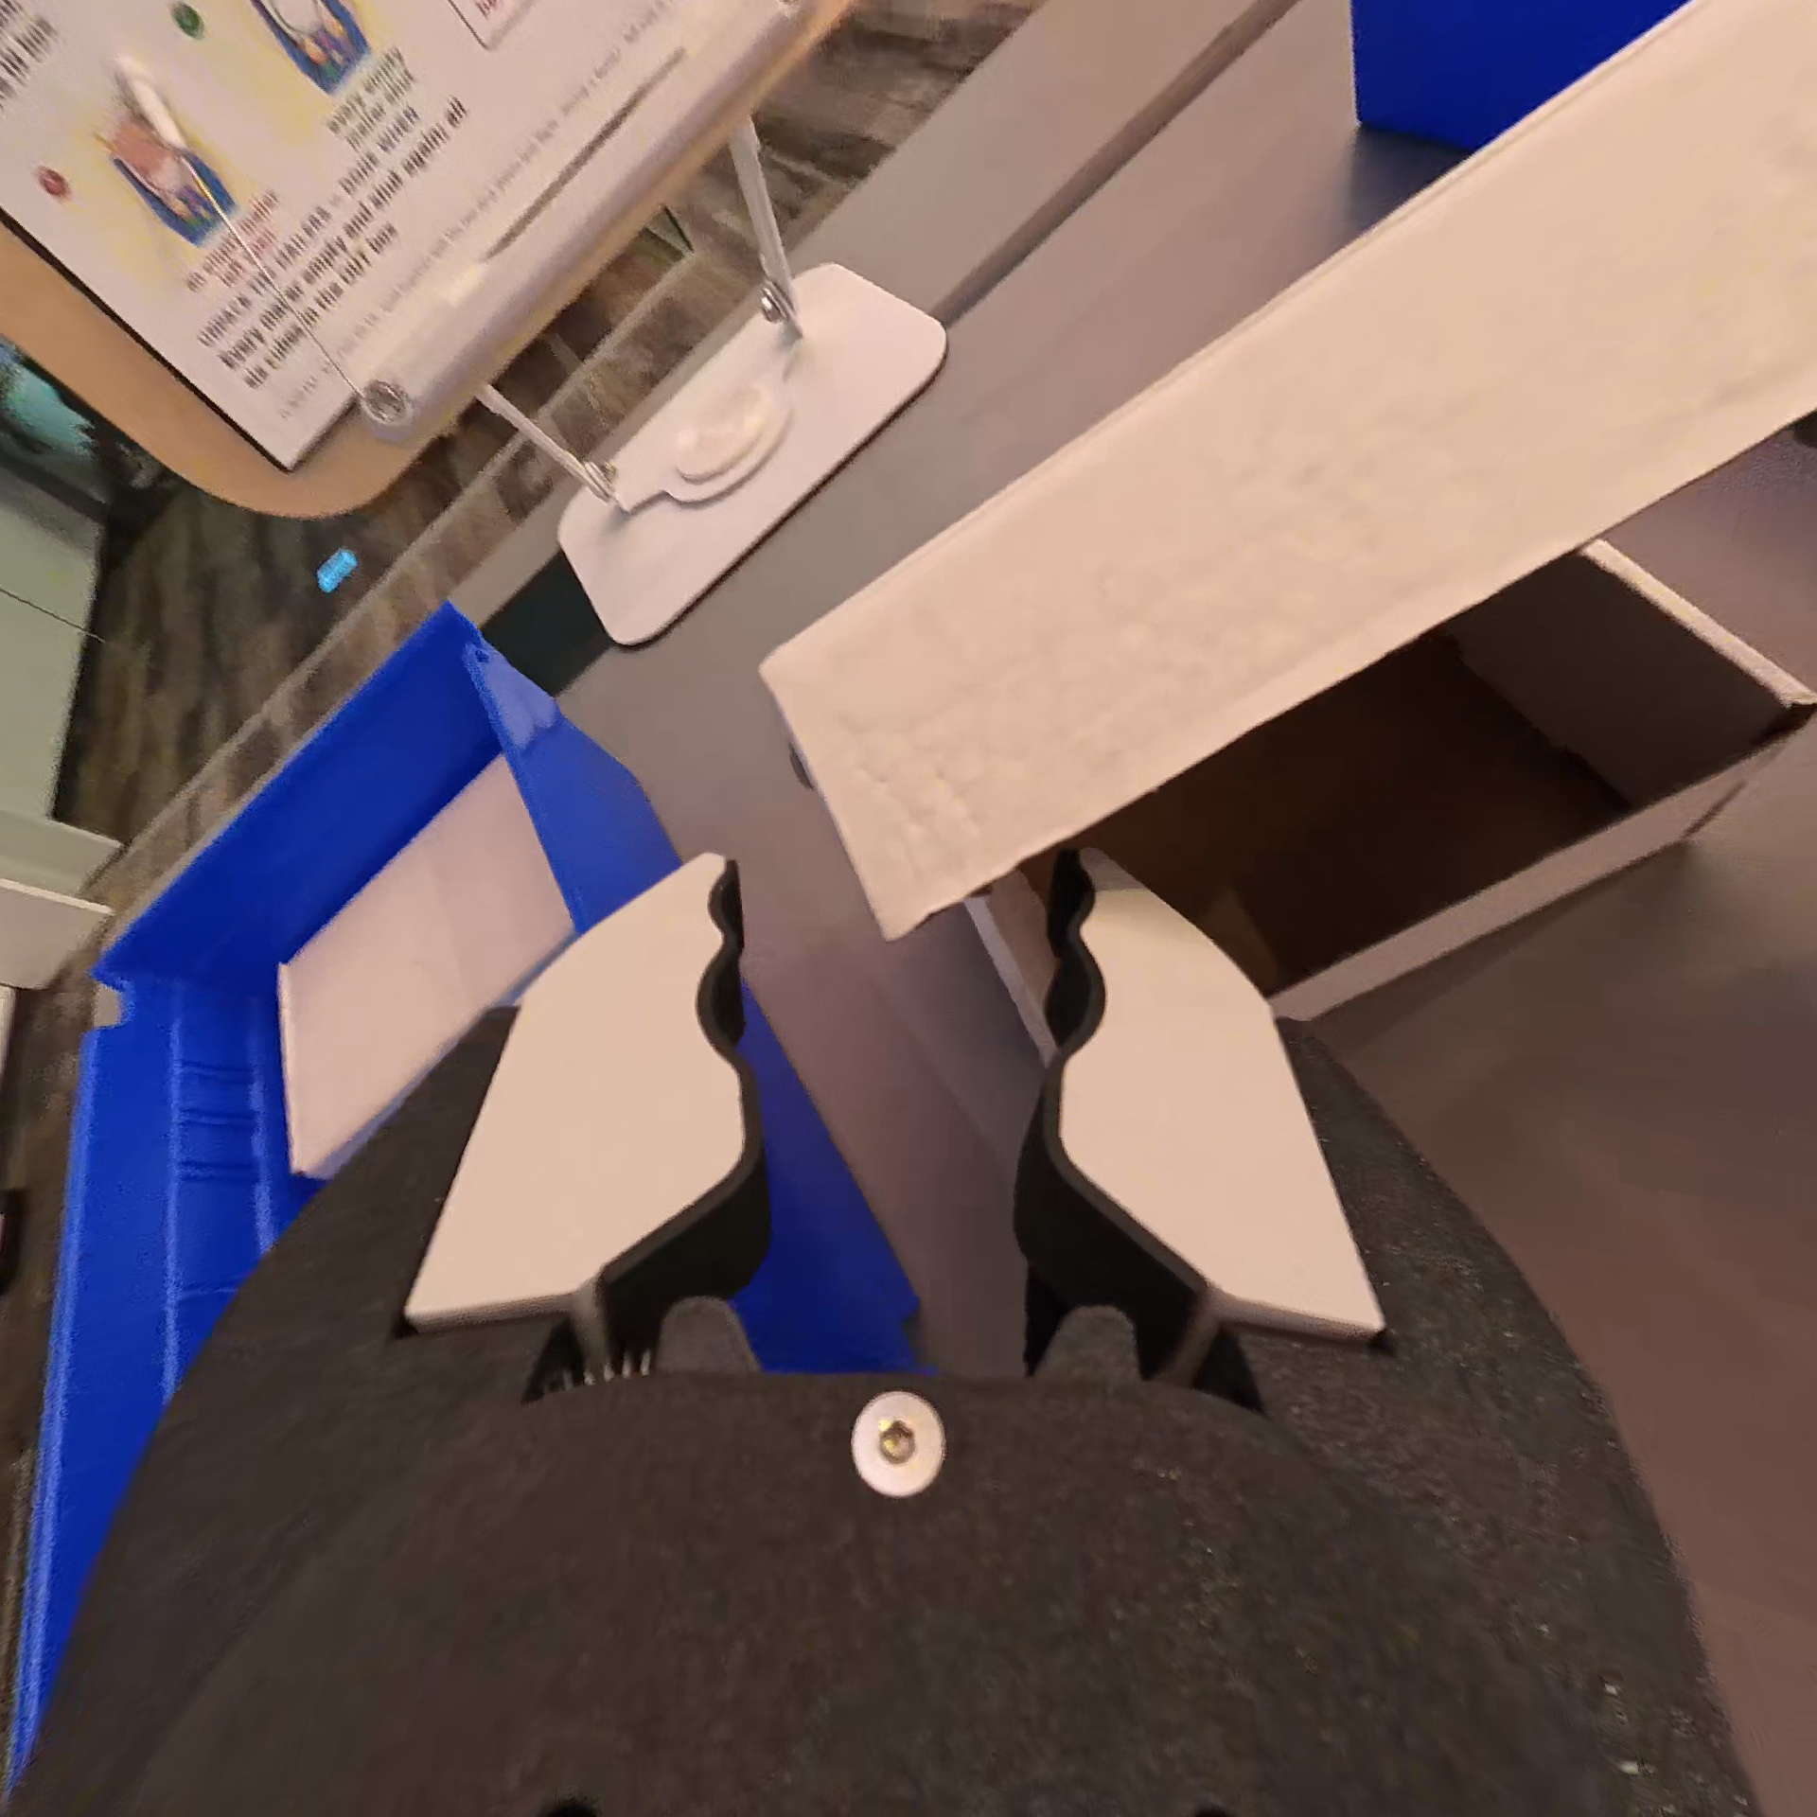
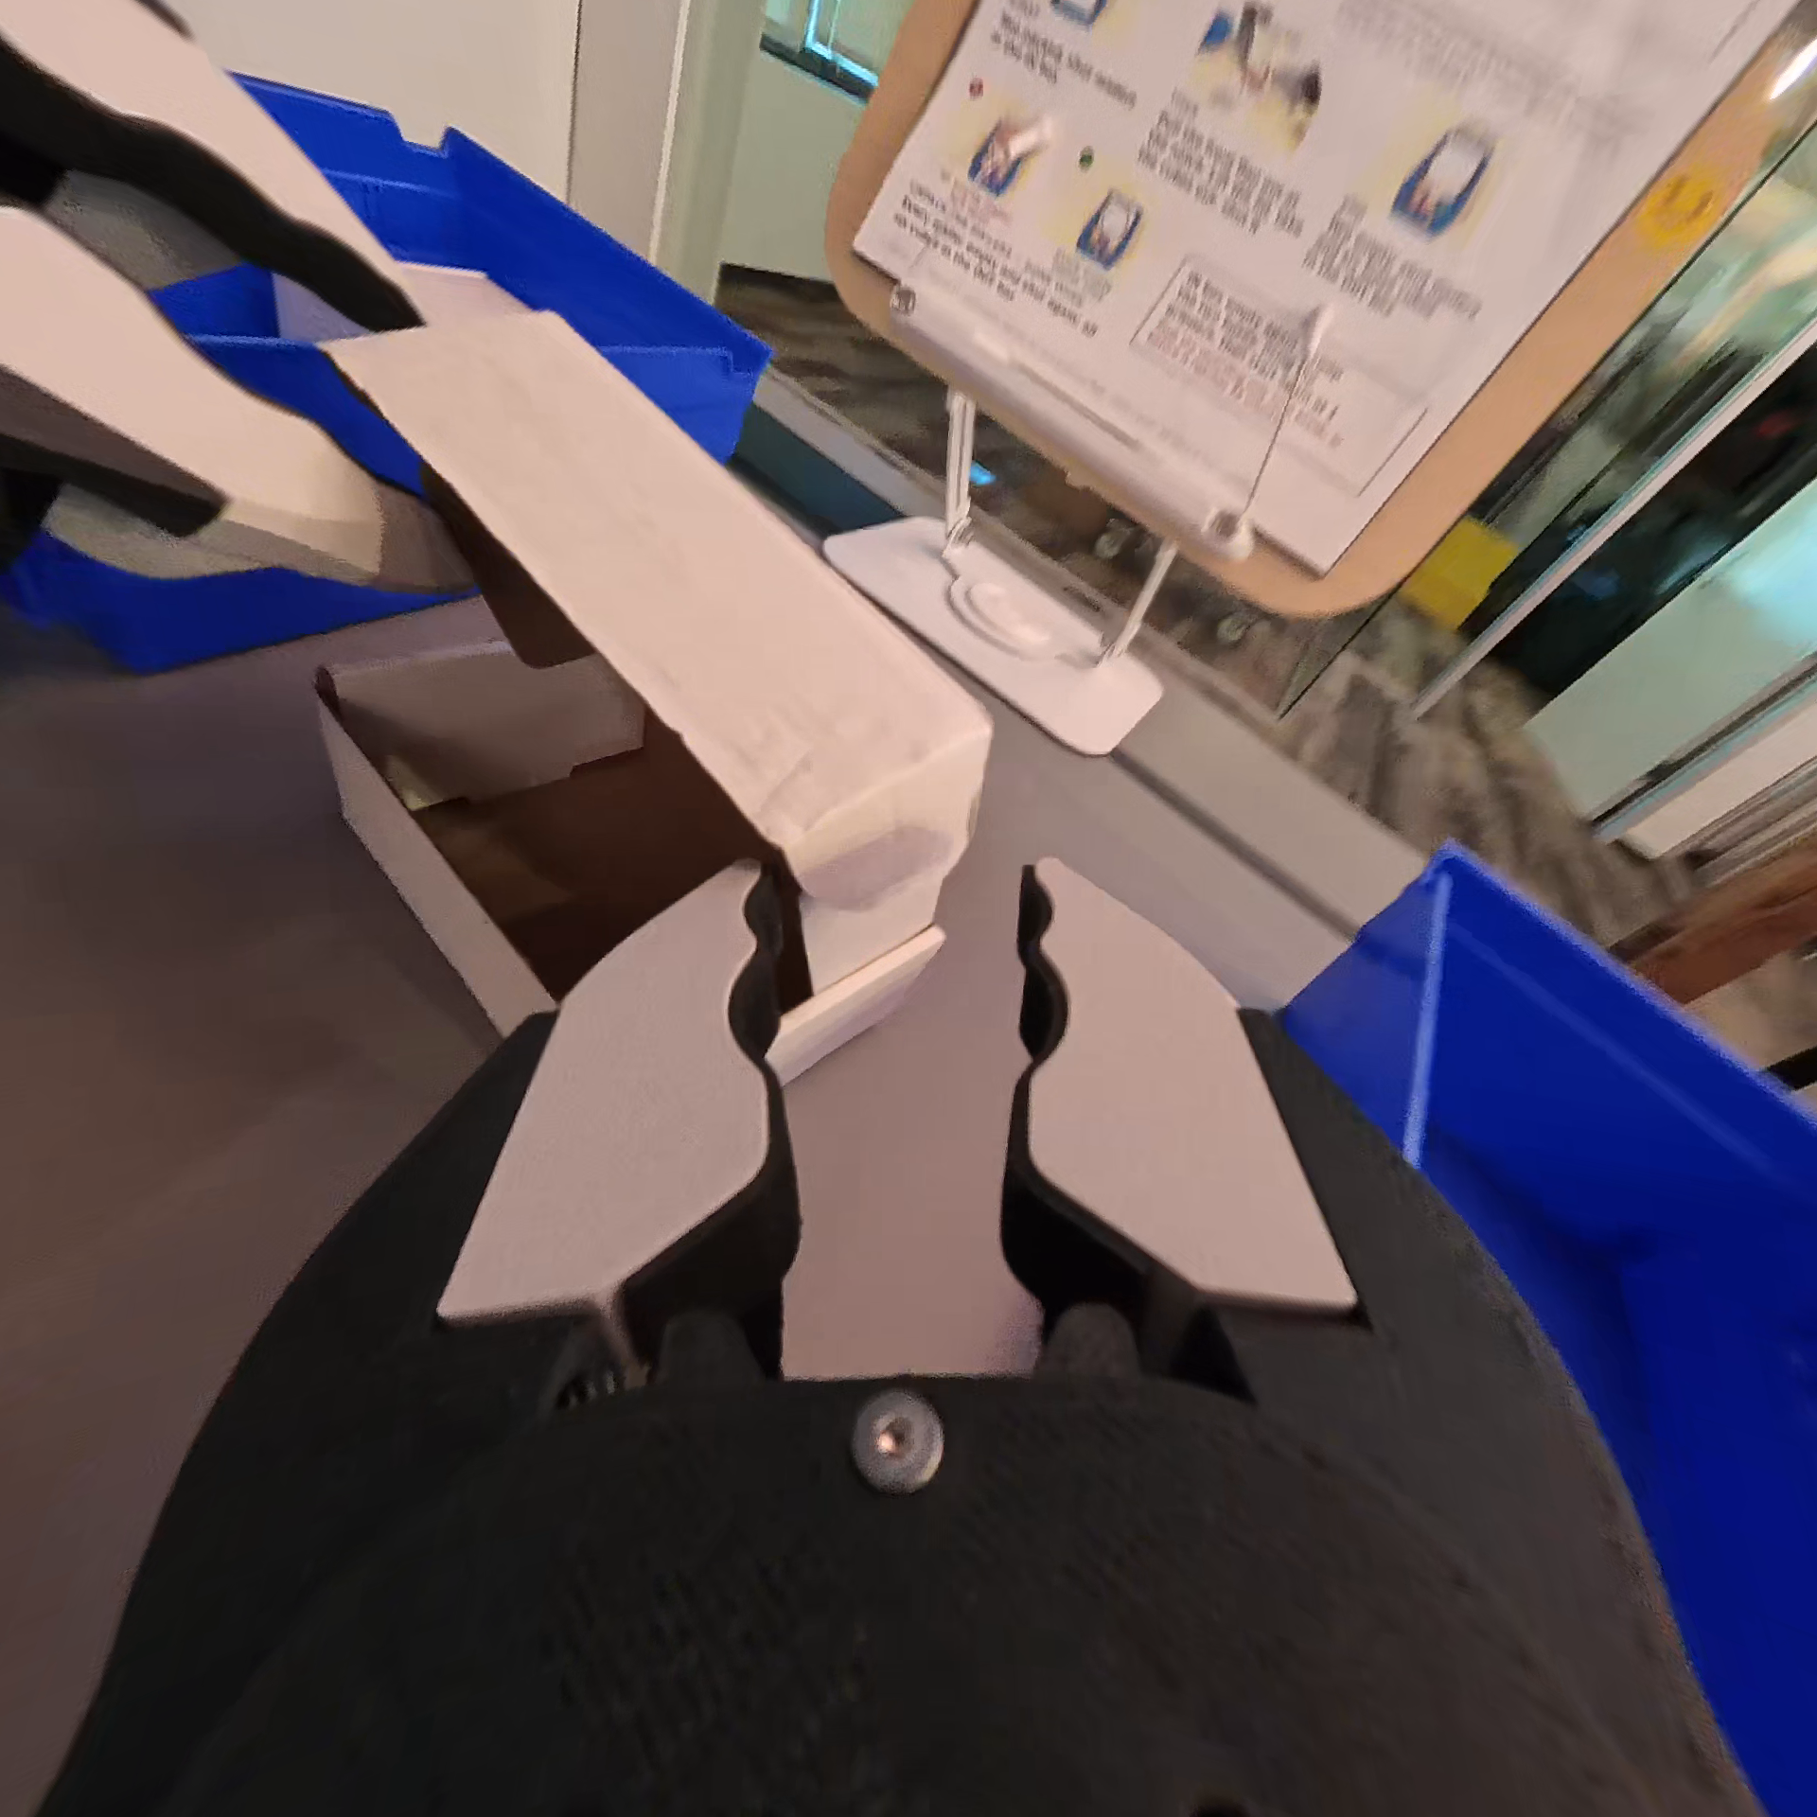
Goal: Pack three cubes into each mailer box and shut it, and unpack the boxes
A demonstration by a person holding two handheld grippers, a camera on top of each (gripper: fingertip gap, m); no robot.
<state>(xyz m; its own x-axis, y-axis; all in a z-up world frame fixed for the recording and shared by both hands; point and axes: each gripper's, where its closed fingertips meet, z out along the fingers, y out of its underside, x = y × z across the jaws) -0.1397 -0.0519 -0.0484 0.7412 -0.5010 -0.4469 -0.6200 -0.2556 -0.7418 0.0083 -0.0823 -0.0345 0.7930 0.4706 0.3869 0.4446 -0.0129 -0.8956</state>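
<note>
Nearest the lens in the left wrist view, the left tongs (image 1: 895, 909) stand apart and hold nothing, tips just short of the near corner of the white mailer box (image 1: 1475, 855) on the grey tabletop (image 1: 1573, 1131). Its lid (image 1: 1278, 472) tilts half raised over the tray, hinged along the far side, and the brown inside that shows looks empty, though the lid hides much of it. The right tongs (image 2: 890, 909) are also apart and empty, the left tip against the box's right end, where the lid's side flap (image 2: 865, 816) hangs outside the wall. No cubes show in either view. 1 blue bin (image 1: 295, 934) sits left of the box with a flat white piece (image 1: 423, 973) inside, perhaps another mailer; a second bin (image 2: 1622, 1180) sits near right, and an instruction board on a white stand (image 2: 1032, 629) is at the far edge. Whether the lid is going up or down cannot be told. If closing, a good way is to steady the tray with 1 pair, press the lid's front edge down evenly with the other, and guide the side flaps inside the walls so nothing creases. If opening, lift at the front edge while pinning the tray so it does not slide.
</note>
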